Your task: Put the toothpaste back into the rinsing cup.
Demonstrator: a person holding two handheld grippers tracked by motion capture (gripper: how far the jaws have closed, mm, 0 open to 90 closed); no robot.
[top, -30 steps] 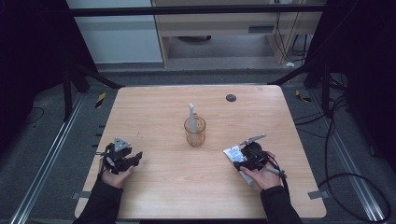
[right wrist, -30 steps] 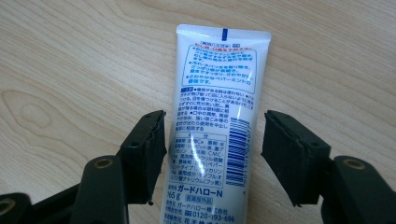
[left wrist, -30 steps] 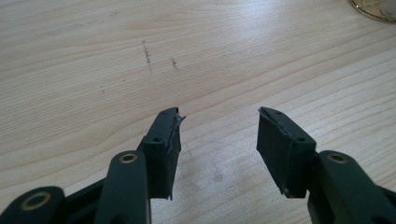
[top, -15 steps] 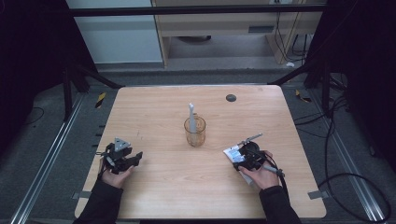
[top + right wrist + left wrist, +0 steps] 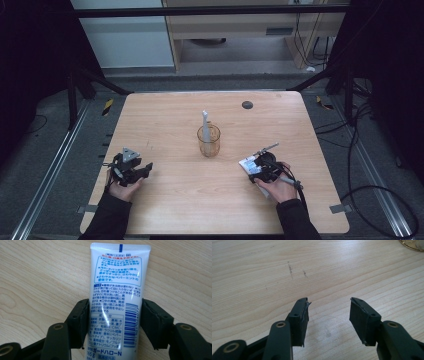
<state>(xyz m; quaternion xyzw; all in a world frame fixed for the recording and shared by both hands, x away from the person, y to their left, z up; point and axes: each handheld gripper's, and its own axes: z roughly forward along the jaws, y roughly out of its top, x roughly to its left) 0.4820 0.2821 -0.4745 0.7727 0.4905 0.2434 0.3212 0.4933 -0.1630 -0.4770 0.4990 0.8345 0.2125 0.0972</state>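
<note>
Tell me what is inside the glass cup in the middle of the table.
The glass cup holds one pale, slim upright thing, likely a toothbrush, whose top sticks out above the rim. Its lower end is blurred through the amber glass, so whether anything else lies at the bottom cannot be told.

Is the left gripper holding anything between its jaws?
No, the left gripper stands open, with bare wooden table between its jaws.

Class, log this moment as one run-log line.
right gripper: jaws closing around toothpaste tube | left gripper: open, empty | glass: holds toothbrush
</note>
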